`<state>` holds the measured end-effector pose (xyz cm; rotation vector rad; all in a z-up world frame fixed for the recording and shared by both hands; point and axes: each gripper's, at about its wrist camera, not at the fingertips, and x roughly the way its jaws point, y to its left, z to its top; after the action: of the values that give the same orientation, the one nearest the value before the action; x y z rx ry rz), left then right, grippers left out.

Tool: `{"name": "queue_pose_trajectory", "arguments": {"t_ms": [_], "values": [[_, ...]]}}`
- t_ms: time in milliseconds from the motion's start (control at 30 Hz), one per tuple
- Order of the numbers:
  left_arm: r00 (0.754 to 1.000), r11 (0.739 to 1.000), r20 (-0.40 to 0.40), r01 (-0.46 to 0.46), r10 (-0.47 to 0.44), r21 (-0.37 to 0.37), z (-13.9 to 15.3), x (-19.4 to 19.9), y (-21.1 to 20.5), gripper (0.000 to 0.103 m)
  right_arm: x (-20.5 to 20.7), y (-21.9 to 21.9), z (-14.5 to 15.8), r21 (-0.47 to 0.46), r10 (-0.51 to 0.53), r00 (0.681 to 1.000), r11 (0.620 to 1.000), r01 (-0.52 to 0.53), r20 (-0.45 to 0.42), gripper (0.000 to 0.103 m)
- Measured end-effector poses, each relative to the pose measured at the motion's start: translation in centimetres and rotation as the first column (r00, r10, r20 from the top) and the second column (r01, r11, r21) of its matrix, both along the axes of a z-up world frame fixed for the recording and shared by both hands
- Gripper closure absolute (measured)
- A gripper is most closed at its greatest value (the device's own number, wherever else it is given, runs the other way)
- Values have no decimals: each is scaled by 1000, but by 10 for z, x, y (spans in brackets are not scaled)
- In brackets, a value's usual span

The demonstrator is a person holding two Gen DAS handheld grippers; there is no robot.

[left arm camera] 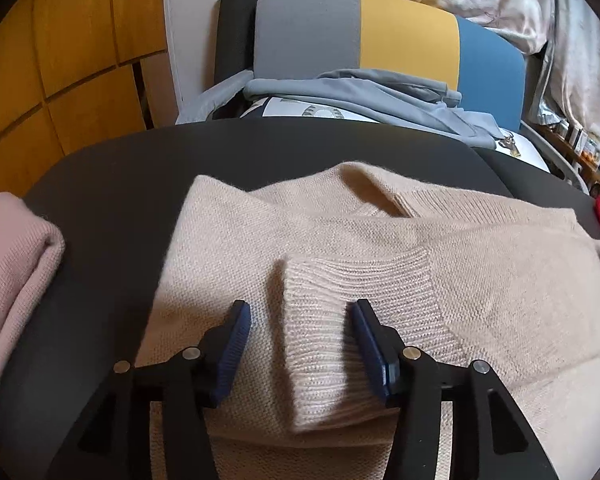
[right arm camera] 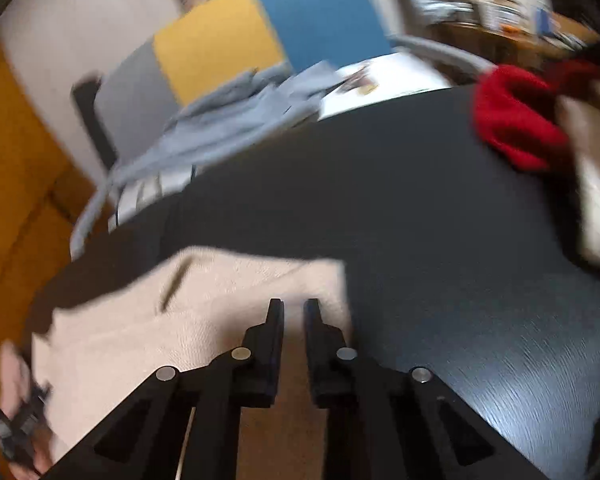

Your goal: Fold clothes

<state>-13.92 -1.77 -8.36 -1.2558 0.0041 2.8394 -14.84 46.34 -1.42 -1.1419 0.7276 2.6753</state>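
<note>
lying across the black round table [left arm camera: 112, 184], the beige knitted sweater [left arm camera: 480, 280] has its ribbed sleeve cuff [left arm camera: 332, 312] folded over the body, so the fold looks partly done; a folded pink knit [left arm camera: 12, 264] sits beside it and a red garment [right arm camera: 512, 120] waits. the left gripper [left arm camera: 300, 320] is released, blue pads either side of the cuff without pressing. the right gripper [right arm camera: 294, 312] is nearly clenched over the sweater's edge, gripping nothing visible. no readable writing.

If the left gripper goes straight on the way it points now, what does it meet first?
Most likely the ribbed cuff of the beige sweater, which lies between the open left gripper.
</note>
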Motion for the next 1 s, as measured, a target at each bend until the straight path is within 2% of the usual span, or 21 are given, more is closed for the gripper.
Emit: {"name": "queue_pose_trajectory", "arguments": {"t_ms": [167,267,333,367,400,433,467,533,600,667,733,800,900,933,1000], "values": [[1000,1000,8,-12,12,1,7,0,-1,47,62,-23,21,5,32,997,999,-31,-65,85],[999,999,-19,-33,33,-9,20,8,-2,46,70,-52,19,52,148,989,988,-146,-30,85],[999,999,-26,-33,32,-14,22,12,-3,38,67,-65,12,99,185,983,978,-184,-3,85],[999,999,-26,-32,32,-30,22,13,-2,36,65,-63,6,120,170,985,978,-170,15,86],[1000,994,-7,-29,28,-108,13,11,0,35,63,-62,0,141,154,988,977,-157,32,89],[1000,989,9,-21,22,-145,6,9,1,34,61,-61,-5,162,138,989,976,-144,49,90],[1000,993,9,-20,22,-118,8,9,-4,34,59,-60,-10,182,121,991,975,-130,65,90],[1000,998,9,-21,21,-66,10,9,-14,30,59,-56,-8,173,85,993,980,-97,77,91],[999,999,8,-38,38,-34,14,11,-24,30,56,-53,-3,148,54,994,987,-67,91,89],[998,998,8,-55,55,-3,17,14,-34,30,61,-57,9,99,27,998,995,-33,60,82],[997,997,7,-72,72,22,21,15,-43,31,61,-72,17,95,67,998,993,-68,10,80],[996,995,-2,-92,92,-37,20,12,-42,30,58,-91,22,123,121,993,985,-118,-16,80],[995,984,26,-91,96,-154,5,-1,-34,30,37,-115,7,198,212,977,956,-215,36,80],[995,983,32,-88,94,-164,2,-5,-33,29,34,-119,1,212,211,975,952,-220,63,79],[994,982,25,-104,109,-154,2,-13,-36,22,24,-116,-3,187,194,980,962,-199,46,79]]}}
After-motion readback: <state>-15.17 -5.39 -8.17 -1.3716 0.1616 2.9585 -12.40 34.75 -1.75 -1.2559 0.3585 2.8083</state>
